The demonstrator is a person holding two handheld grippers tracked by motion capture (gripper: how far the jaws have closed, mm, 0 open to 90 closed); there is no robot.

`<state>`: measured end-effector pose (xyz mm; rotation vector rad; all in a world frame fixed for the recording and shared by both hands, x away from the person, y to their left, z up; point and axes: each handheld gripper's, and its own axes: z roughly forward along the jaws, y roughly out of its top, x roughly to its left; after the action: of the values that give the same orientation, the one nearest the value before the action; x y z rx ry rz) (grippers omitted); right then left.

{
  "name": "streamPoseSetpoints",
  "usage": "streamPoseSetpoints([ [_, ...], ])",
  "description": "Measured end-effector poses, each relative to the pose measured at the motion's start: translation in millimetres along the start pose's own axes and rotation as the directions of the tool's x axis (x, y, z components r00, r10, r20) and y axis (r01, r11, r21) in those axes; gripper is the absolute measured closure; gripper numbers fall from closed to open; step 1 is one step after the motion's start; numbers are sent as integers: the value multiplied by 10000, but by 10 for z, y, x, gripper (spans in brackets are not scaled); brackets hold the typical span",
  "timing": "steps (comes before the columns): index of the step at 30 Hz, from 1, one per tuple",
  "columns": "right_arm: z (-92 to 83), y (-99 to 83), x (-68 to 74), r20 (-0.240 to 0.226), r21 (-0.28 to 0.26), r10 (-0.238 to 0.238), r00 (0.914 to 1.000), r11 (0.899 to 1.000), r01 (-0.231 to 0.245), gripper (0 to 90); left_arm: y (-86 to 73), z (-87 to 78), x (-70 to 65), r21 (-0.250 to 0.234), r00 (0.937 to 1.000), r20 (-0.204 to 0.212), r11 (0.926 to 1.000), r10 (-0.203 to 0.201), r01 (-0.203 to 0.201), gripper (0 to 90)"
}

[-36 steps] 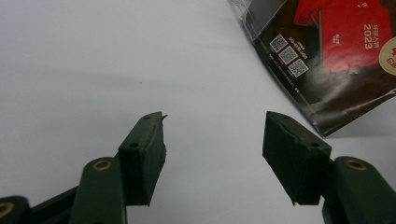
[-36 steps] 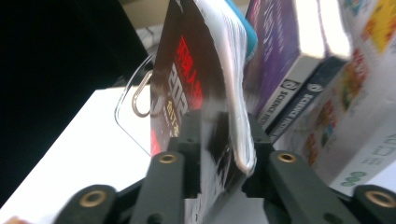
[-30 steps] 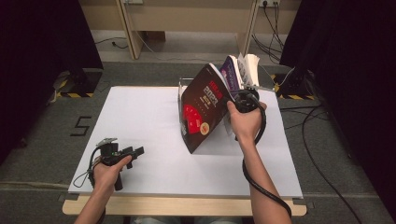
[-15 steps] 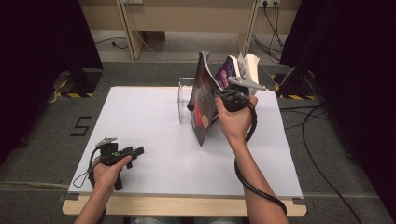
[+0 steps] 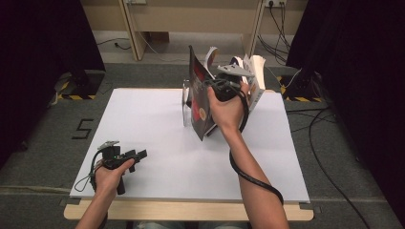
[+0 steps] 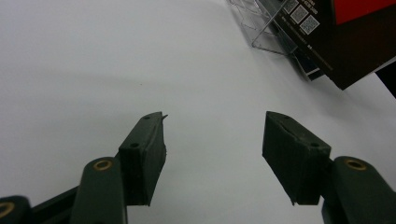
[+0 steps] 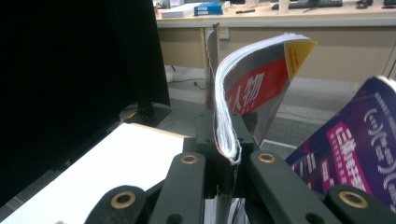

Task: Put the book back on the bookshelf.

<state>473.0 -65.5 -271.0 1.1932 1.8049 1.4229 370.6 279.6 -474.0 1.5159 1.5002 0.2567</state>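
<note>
Magazine (image 5: 199, 107) first: the dark-covered one with red print hangs clamped by its edge in the right gripper (image 5: 220, 87), lifted off the white table (image 5: 157, 129) at about one o'clock from the table's middle, its lower corner just above the surface. Working from the left: the left gripper (image 5: 125, 157) rests at roughly seven o'clock near the front edge, its jaws standing wide apart with nothing between them, the fingertips (image 6: 142, 156) over bare tabletop. Next, toward twelve o'clock, a clear acrylic stand (image 5: 185, 102) sits on the table just beside the hanging magazine, its slots seemingly free on the near side. Then comes the right hand, clenched on the thin bundle of pages, which curl over above the jaws in the right gripper view (image 7: 229, 140). Behind it, at one to two o'clock, a purple magazine (image 5: 239, 64) and other magazines (image 5: 255, 76) lean upright. My judgement: the pick-up is done and the magazine is in transit; setting it into the stand or down on the table is left. Open room is generous across the left and front of the table; the tight spots are the stand's edge and the leaning magazines close behind.
</note>
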Motion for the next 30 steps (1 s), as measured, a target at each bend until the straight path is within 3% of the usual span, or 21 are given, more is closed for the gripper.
streamPoseSetpoints([
  [7,115,54,-17,443,-370,-143,9989,9992,160,871,2,1,-1,27,10000,-12,10000,16,-16,385],
  [13,246,-158,-51,793,-189,88,9968,9998,-73,870,-3,6,-6,54,10000,9,10000,24,-24,385],
  [18,176,-241,-42,1007,-269,100,9949,9996,-73,857,-2,3,1,38,10000,-17,10000,15,-15,386],
  [22,100,-263,-60,1057,315,381,9937,9986,-416,774,-3,3,-4,42,10000,-21,10000,19,-19,386],
  [28,65,-221,-178,489,1285,1004,9937,9860,-1060,693,-6,14,-23,72,10000,17,10000,48,-48,386],
  [30,81,-202,-219,388,1358,1192,9921,9830,-1234,689,-7,17,-26,56,10000,32,10000,41,-41,386],
])
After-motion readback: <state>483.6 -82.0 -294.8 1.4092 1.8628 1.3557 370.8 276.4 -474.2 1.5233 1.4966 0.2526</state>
